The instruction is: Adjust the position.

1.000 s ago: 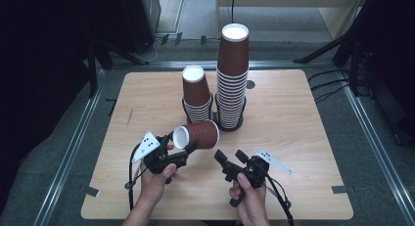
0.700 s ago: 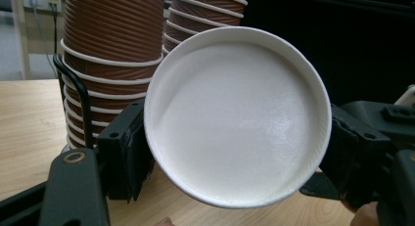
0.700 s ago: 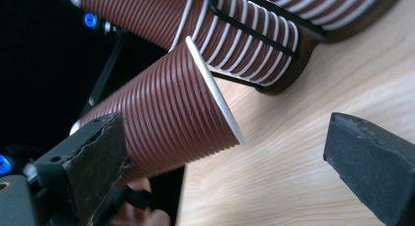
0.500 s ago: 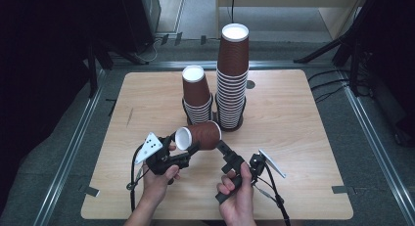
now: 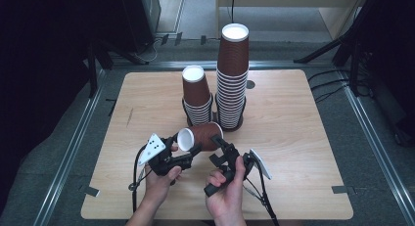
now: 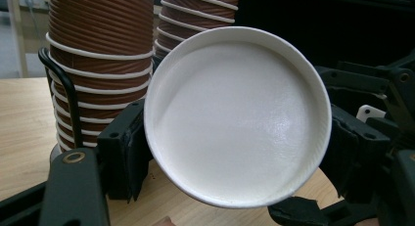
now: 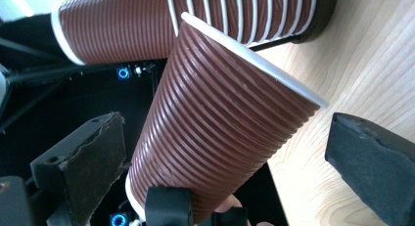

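**Between the two hand-held grippers: one cup lying sideways, right jaws closing in**

Beyond both hands on the worktop (image 5: 293, 138) stand two racked stacks of brown ribbed paper cups, the tall stack (image 5: 232, 79) and, beside it on the left, the short stack (image 5: 196, 96). Just in front of them, the single paper cup (image 5: 199, 137) lies on its side in the air. Its long axis runs across from one hand to the other, white open mouth toward the left hand-held gripper (image 5: 188, 155) and closed base toward the right hand-held gripper (image 5: 222, 147).

The left hand-held gripper holds the cup, jaws narrow on either side of it near the rim; its own view looks straight into the white interior (image 6: 235, 118). The right hand-held gripper stands wide, one jaw on each side of the ribbed wall (image 7: 215, 138) without visible contact, so the cup sits straight ahead of it, base end nearest.

Compared with half a second earlier, the right hand has come up and leftward to the cup's base, and the cup itself sits a little further right.
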{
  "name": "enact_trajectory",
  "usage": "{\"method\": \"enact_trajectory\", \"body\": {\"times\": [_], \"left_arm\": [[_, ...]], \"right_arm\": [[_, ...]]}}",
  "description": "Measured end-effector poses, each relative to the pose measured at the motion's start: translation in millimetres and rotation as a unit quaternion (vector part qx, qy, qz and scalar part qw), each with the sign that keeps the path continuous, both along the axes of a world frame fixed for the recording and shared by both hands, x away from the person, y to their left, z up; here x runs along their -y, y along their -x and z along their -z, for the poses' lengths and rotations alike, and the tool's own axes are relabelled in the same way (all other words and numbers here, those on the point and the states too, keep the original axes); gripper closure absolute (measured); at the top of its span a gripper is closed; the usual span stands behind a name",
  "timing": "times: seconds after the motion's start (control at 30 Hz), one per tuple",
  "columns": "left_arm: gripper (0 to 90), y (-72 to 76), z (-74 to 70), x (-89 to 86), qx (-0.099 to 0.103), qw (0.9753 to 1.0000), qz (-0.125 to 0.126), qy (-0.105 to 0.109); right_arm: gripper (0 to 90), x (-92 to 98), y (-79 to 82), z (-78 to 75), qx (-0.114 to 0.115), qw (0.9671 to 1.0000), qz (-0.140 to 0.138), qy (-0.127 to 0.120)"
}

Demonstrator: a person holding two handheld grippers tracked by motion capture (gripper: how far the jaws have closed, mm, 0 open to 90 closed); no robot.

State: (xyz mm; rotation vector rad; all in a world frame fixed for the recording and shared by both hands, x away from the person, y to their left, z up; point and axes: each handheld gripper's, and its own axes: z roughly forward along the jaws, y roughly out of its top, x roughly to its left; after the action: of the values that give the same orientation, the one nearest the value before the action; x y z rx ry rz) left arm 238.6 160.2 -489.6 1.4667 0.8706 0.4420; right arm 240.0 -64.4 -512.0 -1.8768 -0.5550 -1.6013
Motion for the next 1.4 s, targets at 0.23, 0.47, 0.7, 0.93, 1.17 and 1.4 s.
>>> {"method": "enact_trajectory", "body": {"times": [0.23, 0.47, 0.7, 0.93, 1.17, 1.4], "left_arm": [[23.2, 1.3, 0.7, 3.3, 0.000, 1.0000, 0.004, -0.005], [23.2, 3.0, 1.6, 7.7, 0.001, 1.0000, 0.008, -0.006], [23.2, 4.0, 1.8, 9.5, 0.004, 0.9998, 0.014, -0.010], [23.2, 4.0, 3.8, 12.1, 0.003, 0.9996, 0.017, -0.023], [22.7, 3.3, 5.5, 13.3, 0.008, 0.9994, 0.020, -0.027], [7.9, 2.3, 2.6, 12.6, -0.022, 0.9990, 0.016, -0.035]], "right_arm": [[0.0, -7.4, -2.3, 0.5, -0.041, 0.9983, 0.012, -0.039], [0.0, -7.5, -9.3, -0.3, -0.052, 0.9971, 0.016, -0.054], [0.0, -8.3, -16.2, 6.9, -0.068, 0.9962, 0.017, -0.051], [6.9, -11.5, -24.7, 10.0, -0.049, 0.9966, 0.008, -0.067], [11.1, -10.8, -25.2, 10.8, -0.031, 0.9975, 0.020, -0.060], [13.2, -10.3, -22.9, 8.8, -0.008, 0.9985, 0.030, -0.045]]}}
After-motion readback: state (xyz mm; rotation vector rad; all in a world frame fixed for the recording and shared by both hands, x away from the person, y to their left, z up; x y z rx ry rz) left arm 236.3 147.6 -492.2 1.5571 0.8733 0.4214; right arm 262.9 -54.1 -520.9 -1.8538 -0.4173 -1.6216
